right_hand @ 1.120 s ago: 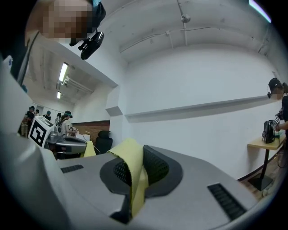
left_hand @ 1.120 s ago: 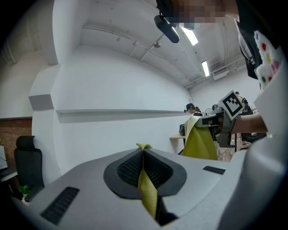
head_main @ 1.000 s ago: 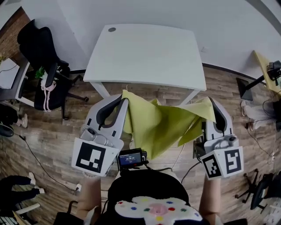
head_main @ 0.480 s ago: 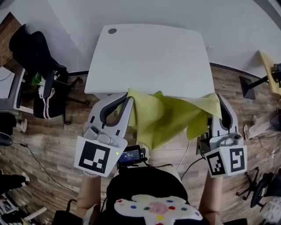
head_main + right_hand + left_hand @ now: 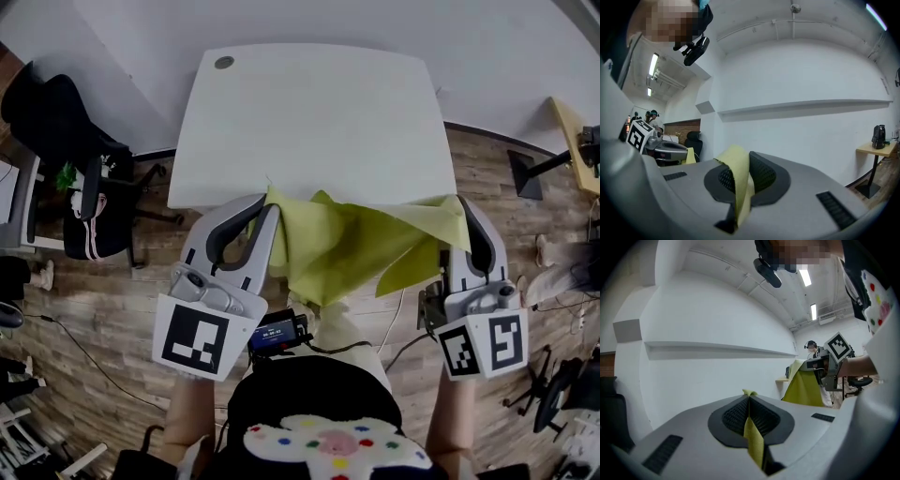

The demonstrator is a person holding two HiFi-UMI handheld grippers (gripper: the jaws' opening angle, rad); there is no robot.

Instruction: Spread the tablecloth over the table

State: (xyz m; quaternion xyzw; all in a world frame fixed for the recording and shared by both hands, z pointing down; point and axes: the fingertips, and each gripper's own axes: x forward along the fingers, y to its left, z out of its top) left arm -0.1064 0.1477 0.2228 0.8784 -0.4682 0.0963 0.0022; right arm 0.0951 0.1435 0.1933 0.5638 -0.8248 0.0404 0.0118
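A yellow-green tablecloth [image 5: 347, 248] hangs bunched between my two grippers, just over the near edge of the white table [image 5: 309, 112]. My left gripper [image 5: 267, 202] is shut on the tablecloth's left corner; in the left gripper view the cloth [image 5: 752, 437] is pinched between the black pads. My right gripper [image 5: 457, 208] is shut on the right corner, and in the right gripper view a fold of tablecloth [image 5: 738, 180] sticks out of the shut jaws. The table edge [image 5: 717, 348] runs level ahead of the left gripper. The middle of the cloth sags below table height.
A black office chair [image 5: 70, 178] with clothes on it stands left of the table. A small dark disc [image 5: 223, 63] sits at the table's far left corner. A wooden side table [image 5: 572, 141] and a stand are at the right. White wall lies behind the table.
Both grippers have carried the tablecloth forward to the table's near edge. The cloth's top edge now overlaps the tabletop's front rim.
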